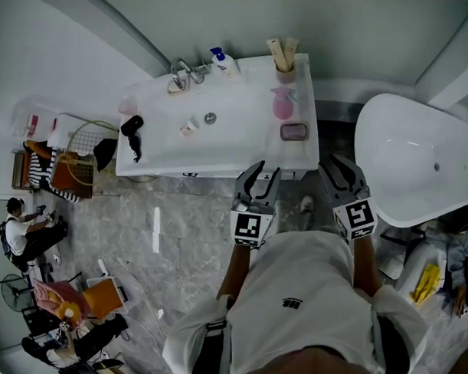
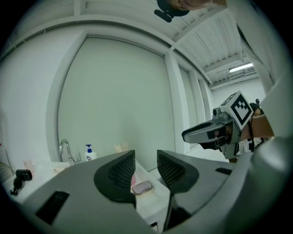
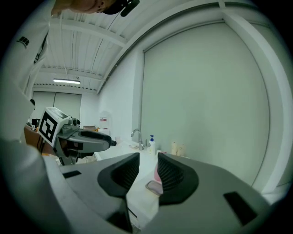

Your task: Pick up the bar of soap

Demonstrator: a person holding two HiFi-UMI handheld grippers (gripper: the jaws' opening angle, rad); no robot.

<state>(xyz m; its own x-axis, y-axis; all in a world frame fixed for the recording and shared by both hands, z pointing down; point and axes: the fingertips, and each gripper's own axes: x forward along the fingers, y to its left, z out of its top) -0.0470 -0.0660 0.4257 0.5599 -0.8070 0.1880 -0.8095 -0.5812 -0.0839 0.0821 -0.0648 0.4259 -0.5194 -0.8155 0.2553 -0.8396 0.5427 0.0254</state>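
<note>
The soap bar (image 1: 293, 131) is pinkish-grey and lies in a small dish on the right end of the white vanity top (image 1: 235, 144). Both grippers hover in front of the vanity's front edge, below the soap. My left gripper (image 1: 264, 172) is open and empty, and so is my right gripper (image 1: 336, 163). In the left gripper view the soap bar (image 2: 142, 187) shows in the gap of my left gripper (image 2: 145, 157). In the right gripper view the soap bar (image 3: 154, 186) lies just beyond my right gripper (image 3: 148, 160).
A pink bottle (image 1: 281, 104), a cup of brushes (image 1: 283, 57), a pump bottle (image 1: 221, 61), a faucet (image 1: 180, 69) and a black hair dryer (image 1: 132, 129) share the vanity. A white bathtub (image 1: 415, 154) stands right. A basket (image 1: 74, 150) and seated people are at left.
</note>
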